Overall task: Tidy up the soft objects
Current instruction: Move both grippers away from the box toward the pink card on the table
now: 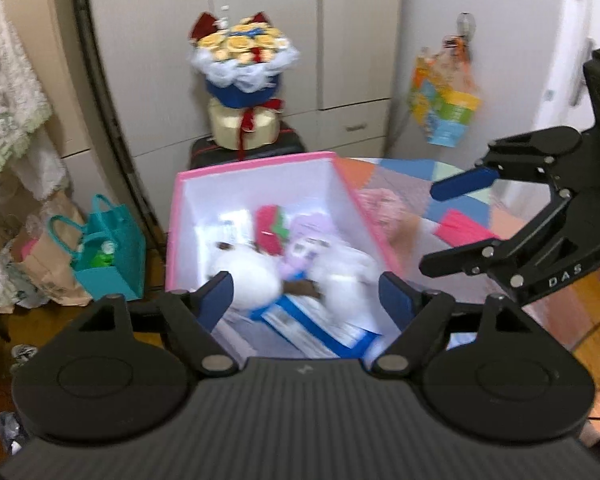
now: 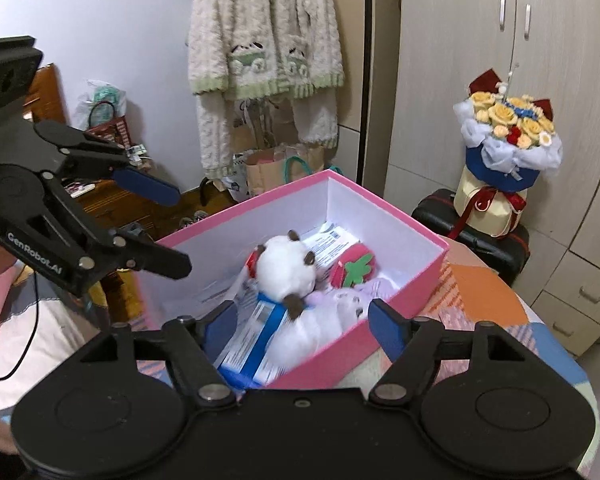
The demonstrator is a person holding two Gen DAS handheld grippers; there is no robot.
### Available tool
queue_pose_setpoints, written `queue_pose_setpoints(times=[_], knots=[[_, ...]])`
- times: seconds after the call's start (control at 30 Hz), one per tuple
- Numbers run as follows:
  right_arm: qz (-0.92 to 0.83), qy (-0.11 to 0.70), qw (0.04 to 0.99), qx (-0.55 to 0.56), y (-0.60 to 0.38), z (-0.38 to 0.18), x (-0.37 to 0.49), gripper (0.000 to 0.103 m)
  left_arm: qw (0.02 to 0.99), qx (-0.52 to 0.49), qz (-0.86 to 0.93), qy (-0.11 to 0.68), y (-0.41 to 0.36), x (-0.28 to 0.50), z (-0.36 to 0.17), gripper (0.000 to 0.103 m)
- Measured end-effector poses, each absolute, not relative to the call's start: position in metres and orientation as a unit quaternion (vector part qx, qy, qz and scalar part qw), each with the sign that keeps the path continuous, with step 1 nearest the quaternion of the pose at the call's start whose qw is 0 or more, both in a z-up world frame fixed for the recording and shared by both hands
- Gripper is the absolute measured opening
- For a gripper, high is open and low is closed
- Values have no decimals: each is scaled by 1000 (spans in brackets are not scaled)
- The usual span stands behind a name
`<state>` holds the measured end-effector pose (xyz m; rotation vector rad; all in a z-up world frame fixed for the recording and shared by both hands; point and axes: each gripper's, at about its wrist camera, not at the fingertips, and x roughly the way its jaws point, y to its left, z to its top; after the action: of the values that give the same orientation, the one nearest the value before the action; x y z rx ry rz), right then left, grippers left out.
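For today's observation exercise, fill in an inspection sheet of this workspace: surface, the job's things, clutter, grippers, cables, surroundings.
Surface: patchwork cloth under the pink box.
Job's things: white plush with brown ears, strawberry plush and pale purple plush, all inside the box.
Clutter: blue-and-white packets lying under the plushes.
Grippers: left gripper open and empty over the box; right gripper open and empty at its near edge.
Cables: black cable at the left.
Surroundings: flower bouquet on a black suitcase, wardrobe, hanging fleece jacket, teal bag.

Open-topped pink box (image 2: 384, 216), toys (image 2: 288, 276) seemingly heaped inside.
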<state>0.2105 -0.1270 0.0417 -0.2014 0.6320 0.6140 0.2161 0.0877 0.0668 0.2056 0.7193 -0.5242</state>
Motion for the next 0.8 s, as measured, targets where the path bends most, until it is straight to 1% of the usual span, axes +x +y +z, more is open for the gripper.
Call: queue_pose_setpoints(times=[0.1,0.43,0.63,0.8], knots=[[288,294,906,-98,-142,42,180,82,890,110,-274,348,76,190,67,81],[250,287,920,-95,-194,17,100,86,846,126,-357,375,23,132,48,81],[223,289,927,-89,-222,-9,65,87,816,135,-393,401,-12,117,24,81],[200,284,933,-96,-240,-34,51,89,806,115,-413,409,-39,123,5,81]])
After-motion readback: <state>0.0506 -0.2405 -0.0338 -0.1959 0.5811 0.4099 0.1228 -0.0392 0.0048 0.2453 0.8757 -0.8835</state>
